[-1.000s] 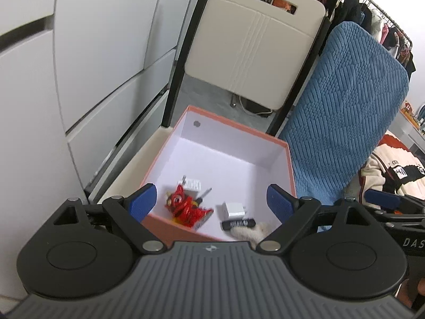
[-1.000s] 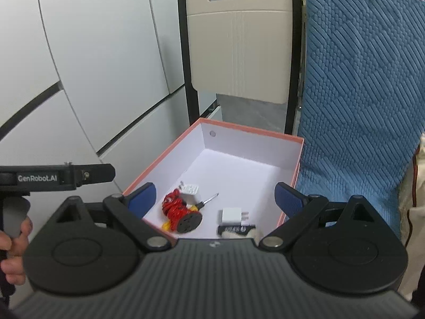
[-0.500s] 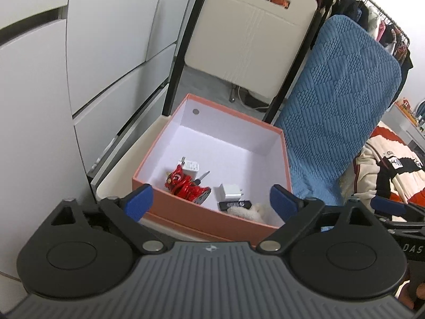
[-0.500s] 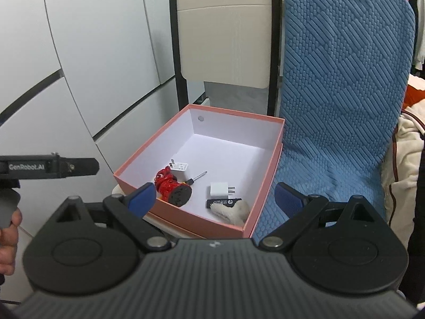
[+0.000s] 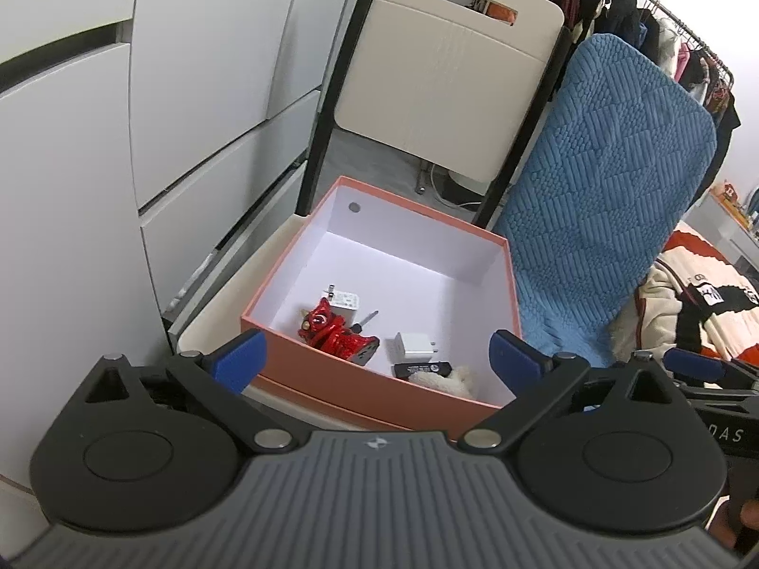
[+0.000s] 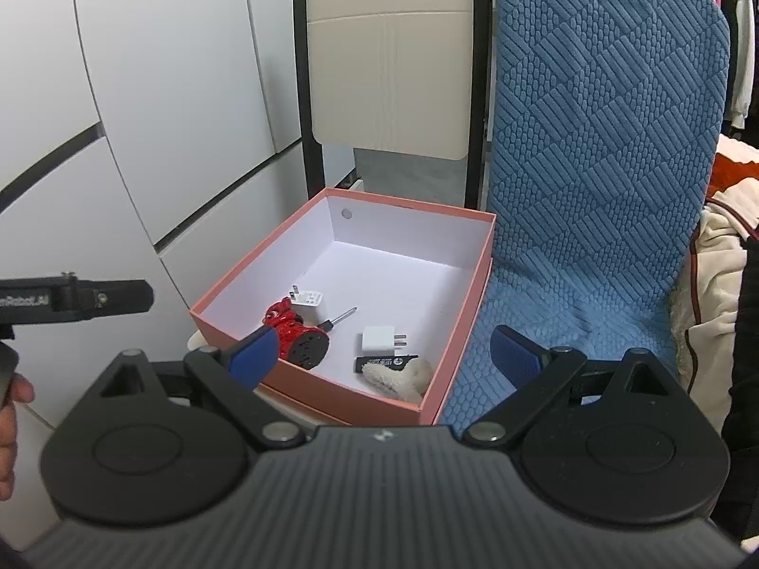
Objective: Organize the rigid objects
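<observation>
A salmon-pink box (image 6: 455, 317) with a white inside sits open on a cream stool (image 5: 208, 313), just beside a blue quilted chair (image 6: 593, 189). In the near part of the box lie a red figurine (image 6: 296, 329), a white charger (image 6: 308, 306) behind it, a small screwdriver (image 6: 341, 317) pointing toward the middle, a second white plug (image 6: 379, 341), a black stick (image 6: 384, 362) and a bit of cream fluff (image 6: 403, 377) in the near right corner. The far half of the box floor is bare.

Behind the box a cream folding chair (image 5: 450, 61) with a black frame stands against grey-white cabinet doors (image 6: 166, 71). Beyond the blue chair a rack of clothes (image 5: 616, 4) runs along the wall, and a cream and orange blanket (image 5: 702, 298) lies to the right.

The left gripper (image 5: 377, 355) hovers short of the box, its jaws just spread wide with nothing between them. The right gripper (image 6: 384, 351) hangs close beside it, jaws also spread and empty.
</observation>
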`<move>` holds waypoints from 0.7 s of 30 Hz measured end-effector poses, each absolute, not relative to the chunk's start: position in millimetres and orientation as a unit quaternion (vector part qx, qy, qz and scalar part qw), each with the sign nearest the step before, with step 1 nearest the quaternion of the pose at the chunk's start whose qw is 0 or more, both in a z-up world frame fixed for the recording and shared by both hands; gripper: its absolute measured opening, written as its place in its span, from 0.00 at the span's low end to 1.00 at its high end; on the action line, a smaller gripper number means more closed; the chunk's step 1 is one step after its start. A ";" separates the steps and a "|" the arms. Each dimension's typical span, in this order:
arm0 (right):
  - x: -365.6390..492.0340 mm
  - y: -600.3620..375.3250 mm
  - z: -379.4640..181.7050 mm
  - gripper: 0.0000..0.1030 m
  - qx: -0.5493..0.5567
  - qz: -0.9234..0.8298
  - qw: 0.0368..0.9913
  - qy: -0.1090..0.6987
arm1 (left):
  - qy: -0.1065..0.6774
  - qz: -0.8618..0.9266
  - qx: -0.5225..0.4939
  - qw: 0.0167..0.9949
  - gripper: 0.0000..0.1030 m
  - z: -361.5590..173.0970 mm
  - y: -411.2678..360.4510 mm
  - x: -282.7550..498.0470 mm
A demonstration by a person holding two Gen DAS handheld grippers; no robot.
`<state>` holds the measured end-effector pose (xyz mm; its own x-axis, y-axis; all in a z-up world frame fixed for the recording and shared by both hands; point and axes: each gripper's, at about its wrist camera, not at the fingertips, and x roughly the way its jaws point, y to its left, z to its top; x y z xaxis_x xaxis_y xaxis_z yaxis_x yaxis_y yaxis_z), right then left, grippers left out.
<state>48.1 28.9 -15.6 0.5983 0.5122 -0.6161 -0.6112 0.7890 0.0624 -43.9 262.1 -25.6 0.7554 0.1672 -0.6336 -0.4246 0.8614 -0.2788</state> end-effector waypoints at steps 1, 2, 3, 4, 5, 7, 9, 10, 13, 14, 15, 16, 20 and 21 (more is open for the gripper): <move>48.2 29.0 -16.2 0.95 -0.079 0.316 0.890 0.319 | 0.310 0.166 -0.208 0.913 0.99 -26.0 261.9 -44.2; 48.4 29.0 -16.8 0.95 -0.079 0.318 0.889 0.320 | 0.310 0.168 -0.210 0.912 0.99 -26.7 261.9 -43.9; 48.7 28.9 -17.1 0.95 -0.078 0.318 0.889 0.321 | 0.312 0.168 -0.213 0.911 0.99 -27.6 262.2 -43.9; 48.8 28.9 -17.4 0.95 -0.078 0.317 0.889 0.321 | 0.314 0.167 -0.217 0.909 0.99 -28.5 262.4 -44.2; 48.7 28.9 -17.4 0.95 -0.078 0.316 0.889 0.322 | 0.317 0.164 -0.218 0.908 0.99 -29.5 262.0 -43.7; 48.7 28.3 -17.0 0.95 -0.077 0.315 0.889 0.322 | 0.318 0.160 -0.212 0.910 0.99 -30.1 259.3 -44.3; 48.0 27.5 -16.3 0.95 -0.076 0.315 0.890 0.321 | 0.314 0.167 -0.205 0.912 0.99 -30.0 255.9 -47.1; 47.8 27.4 -16.6 0.95 -0.075 0.315 0.890 0.321 | 0.313 0.169 -0.204 0.912 0.99 -30.4 254.8 -48.1; 46.1 28.5 -17.1 0.95 -0.078 0.319 0.888 0.322 | 0.319 0.166 -0.208 0.910 0.99 -32.6 253.7 -49.5; 45.7 29.0 -17.2 0.95 -0.079 0.320 0.888 0.322 | 0.321 0.165 -0.208 0.909 0.99 -33.2 253.6 -49.9; 45.5 29.6 -17.3 0.95 -0.079 0.320 0.887 0.322 | 0.322 0.166 -0.208 0.909 0.99 -33.2 253.5 -50.5; 45.2 30.0 -17.2 0.95 -0.079 0.321 0.887 0.322 | 0.321 0.166 -0.208 0.909 1.00 -33.3 253.5 -50.7; 45.3 29.7 -17.8 0.95 -0.078 0.318 0.888 0.323 | 0.322 0.169 -0.211 0.907 1.00 -33.1 255.3 -50.1; 45.4 29.7 -18.1 0.95 -0.079 0.318 0.888 0.324 | 0.322 0.171 -0.212 0.907 1.00 -33.4 255.4 -49.7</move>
<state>45.4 29.7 -18.1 0.5888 0.5128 -0.6248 -0.6147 0.7860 0.0659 -49.7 255.4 -33.4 0.7337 0.1733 -0.6570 -0.4470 0.8513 -0.2747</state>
